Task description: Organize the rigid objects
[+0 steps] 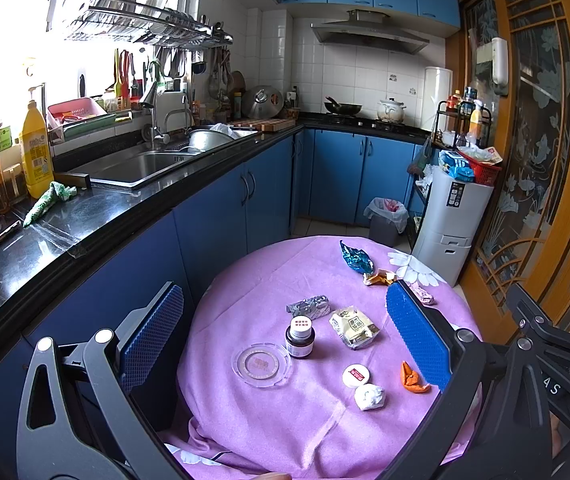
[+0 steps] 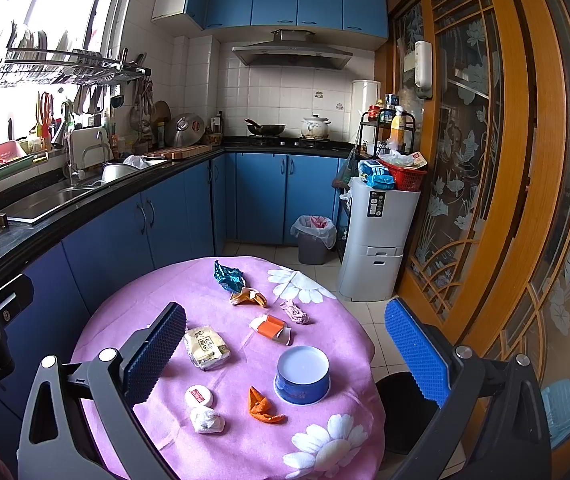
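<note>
A round table under a pink cloth carries the objects. The left wrist view shows a dark bottle with a white cap, a clear round dish, a small white jar and a beige packet. My left gripper hangs open above them, holding nothing. The right wrist view adds a blue round tin and an orange-and-white box. My right gripper is open and empty over the table. Crumpled wrappers lie scattered among these things.
A black counter with a sink and blue cupboards runs along the left. Beyond the table stand a lined waste bin and a white cabinet. A dark stool sits at the table's right, by the wooden door.
</note>
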The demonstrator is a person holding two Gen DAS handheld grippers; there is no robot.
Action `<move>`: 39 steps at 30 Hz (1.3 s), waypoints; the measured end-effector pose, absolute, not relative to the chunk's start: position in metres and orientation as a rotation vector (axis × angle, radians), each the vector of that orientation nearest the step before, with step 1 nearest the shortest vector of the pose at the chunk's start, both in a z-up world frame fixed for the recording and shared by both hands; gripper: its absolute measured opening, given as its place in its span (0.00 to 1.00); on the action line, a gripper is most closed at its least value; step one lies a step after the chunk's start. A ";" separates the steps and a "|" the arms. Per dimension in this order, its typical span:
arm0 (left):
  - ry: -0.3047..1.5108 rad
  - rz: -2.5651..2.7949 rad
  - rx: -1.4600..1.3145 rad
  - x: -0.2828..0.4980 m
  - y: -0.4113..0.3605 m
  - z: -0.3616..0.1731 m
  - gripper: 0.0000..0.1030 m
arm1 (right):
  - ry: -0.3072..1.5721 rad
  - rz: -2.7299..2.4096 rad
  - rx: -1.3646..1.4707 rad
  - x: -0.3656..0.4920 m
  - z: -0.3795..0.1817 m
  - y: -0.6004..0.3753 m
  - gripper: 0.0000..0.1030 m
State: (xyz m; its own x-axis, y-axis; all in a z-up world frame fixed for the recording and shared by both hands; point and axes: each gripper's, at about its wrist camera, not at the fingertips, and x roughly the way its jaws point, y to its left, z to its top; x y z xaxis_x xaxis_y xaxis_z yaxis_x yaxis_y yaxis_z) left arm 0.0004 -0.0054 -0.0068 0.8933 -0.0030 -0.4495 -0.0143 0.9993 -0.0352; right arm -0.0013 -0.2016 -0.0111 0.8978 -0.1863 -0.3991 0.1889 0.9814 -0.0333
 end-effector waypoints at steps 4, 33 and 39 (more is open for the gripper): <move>0.468 0.004 -0.038 0.000 -0.004 0.000 0.97 | 0.413 -0.194 0.007 -0.001 -0.012 -0.202 0.95; 0.468 0.003 -0.038 0.000 -0.005 0.001 0.97 | 0.422 -0.190 0.009 0.002 -0.008 -0.197 0.95; 0.471 0.002 -0.037 0.000 -0.006 -0.001 0.97 | 0.425 -0.190 0.009 0.002 -0.008 -0.197 0.95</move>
State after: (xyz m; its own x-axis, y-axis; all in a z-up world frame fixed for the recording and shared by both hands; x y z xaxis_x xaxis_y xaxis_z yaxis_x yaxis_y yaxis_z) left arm -0.0002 -0.0057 -0.0006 0.8913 -0.0066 -0.4534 -0.0107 0.9993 -0.0355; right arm 0.0016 -0.1973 -0.0076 0.8937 -0.1815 -0.4104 0.1851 0.9822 -0.0313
